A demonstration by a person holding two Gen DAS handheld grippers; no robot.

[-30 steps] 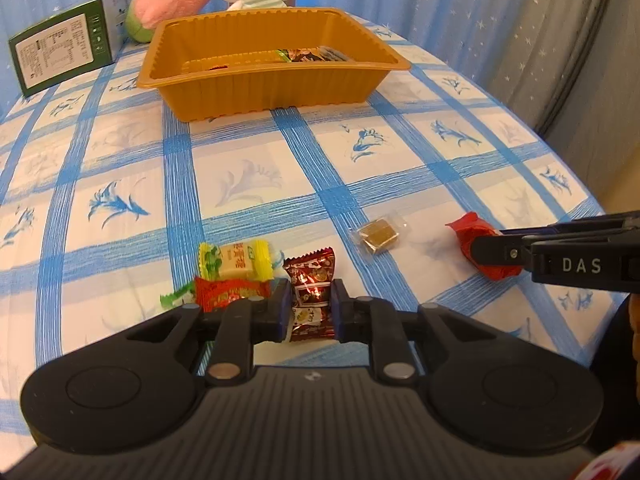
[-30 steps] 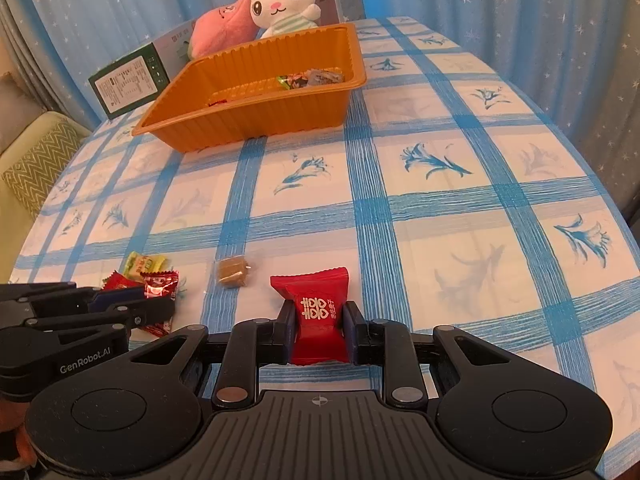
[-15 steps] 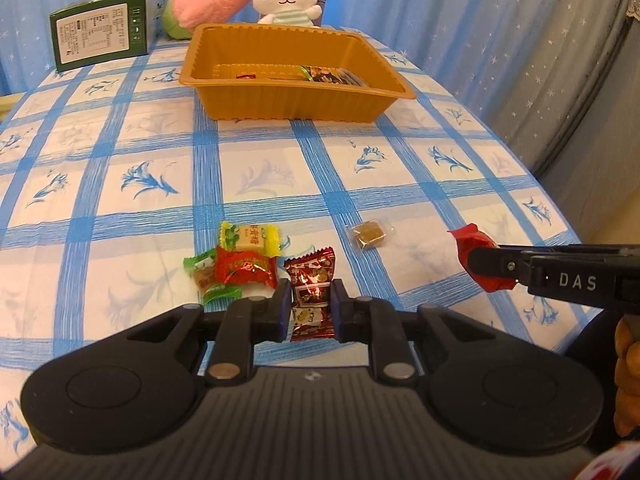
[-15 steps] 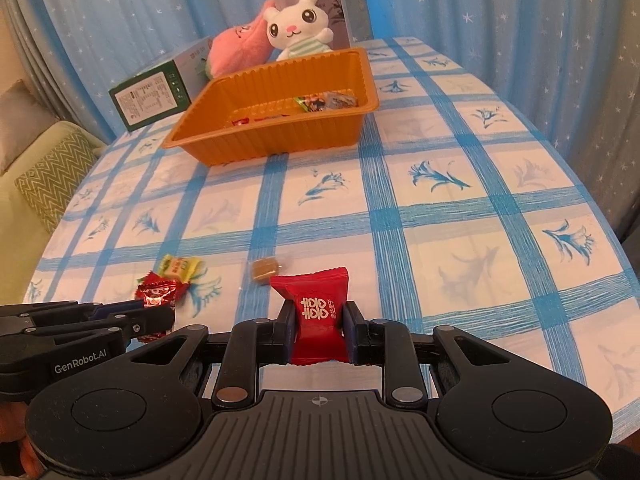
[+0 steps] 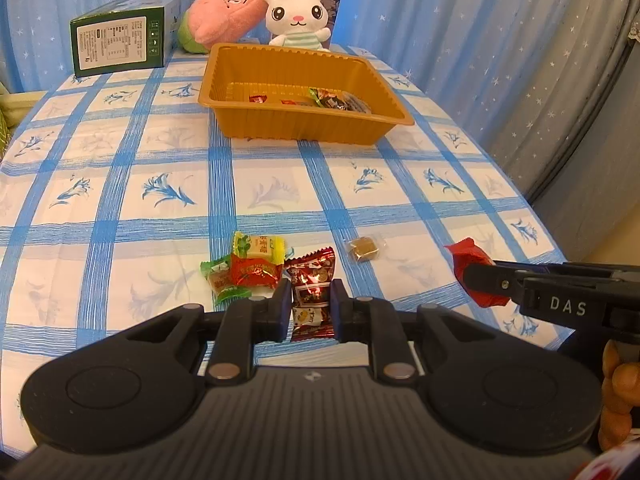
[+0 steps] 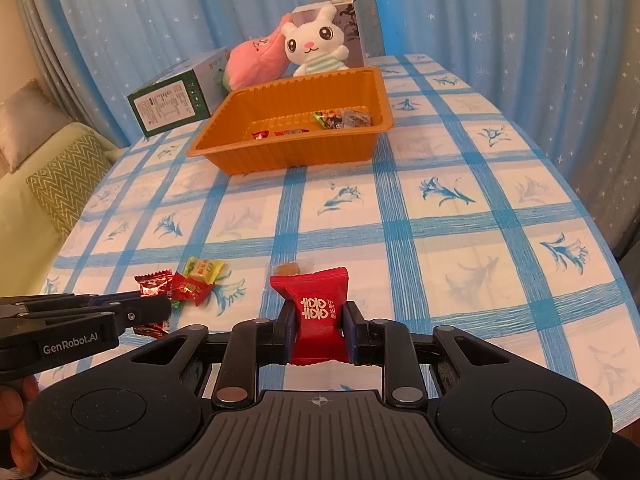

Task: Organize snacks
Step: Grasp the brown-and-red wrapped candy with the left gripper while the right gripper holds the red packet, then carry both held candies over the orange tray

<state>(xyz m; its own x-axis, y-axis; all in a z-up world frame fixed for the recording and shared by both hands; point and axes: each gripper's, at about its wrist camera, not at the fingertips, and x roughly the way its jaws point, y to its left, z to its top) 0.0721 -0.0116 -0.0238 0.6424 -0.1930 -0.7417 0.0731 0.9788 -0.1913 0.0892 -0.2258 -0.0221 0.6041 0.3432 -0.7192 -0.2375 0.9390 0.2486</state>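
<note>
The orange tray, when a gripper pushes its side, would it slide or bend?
The orange tray looks like thin ribbed plastic, so its wall may flex. It holds only a few snacks, so it is probably light and would likely slide over the tablecloth.

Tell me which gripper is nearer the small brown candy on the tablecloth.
Right. The right gripper sits just short of the brown candy; the left gripper is farther off to its side.
</note>
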